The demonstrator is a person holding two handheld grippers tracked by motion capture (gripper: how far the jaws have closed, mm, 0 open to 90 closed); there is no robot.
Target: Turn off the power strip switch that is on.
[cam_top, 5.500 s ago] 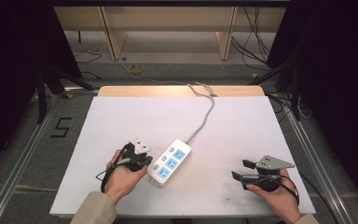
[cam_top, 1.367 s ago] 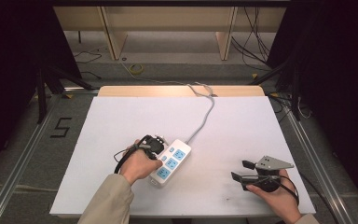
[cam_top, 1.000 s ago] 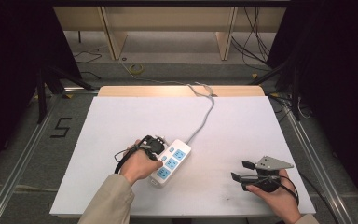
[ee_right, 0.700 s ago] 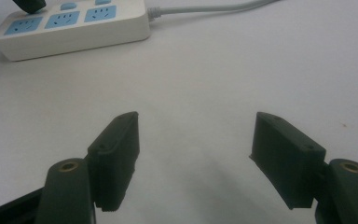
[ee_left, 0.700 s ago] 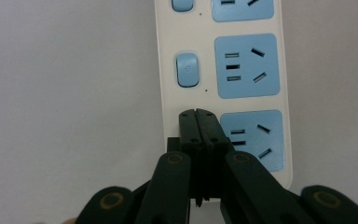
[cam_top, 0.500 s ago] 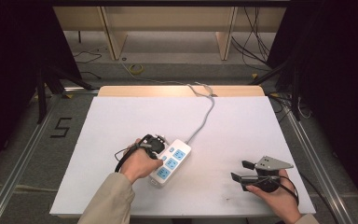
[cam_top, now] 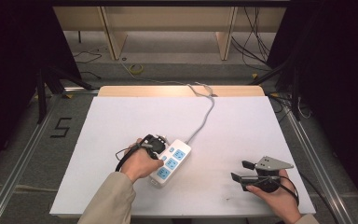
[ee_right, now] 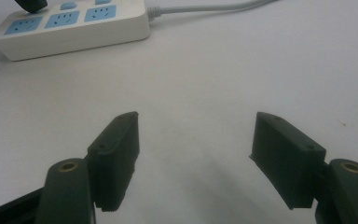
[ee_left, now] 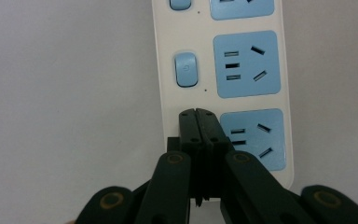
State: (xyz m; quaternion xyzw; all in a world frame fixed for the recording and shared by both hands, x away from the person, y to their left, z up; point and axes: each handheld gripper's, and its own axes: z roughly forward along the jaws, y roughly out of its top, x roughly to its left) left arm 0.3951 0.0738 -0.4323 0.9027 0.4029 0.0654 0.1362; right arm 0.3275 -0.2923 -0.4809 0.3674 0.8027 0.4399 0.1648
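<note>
Black jaws of left gripper (ee_left: 199, 114) pressed flat together, nothing between them, tips down on the switch column of the strip (ee_left: 223, 70), over the button beside the end socket (ee_left: 252, 137). Looks like a switch press in progress. Next switch (ee_left: 186, 69) up the row clear and untouched.

To do it well: keep jaws closed as one blunt tip, push straight down, stay centred on the button and off the blue socket face. Light force only; strip is loose on the tabletop (cam_top: 112, 116) and could slide or tip.

Strip sits mid-tabletop toward the near edge, cord (cam_top: 205, 109) running off the far edge.

Right gripper (cam_top: 244, 170) parked near the near right corner, jaws wide apart, holding nothing. Could brace the strip if it creeps.
</note>
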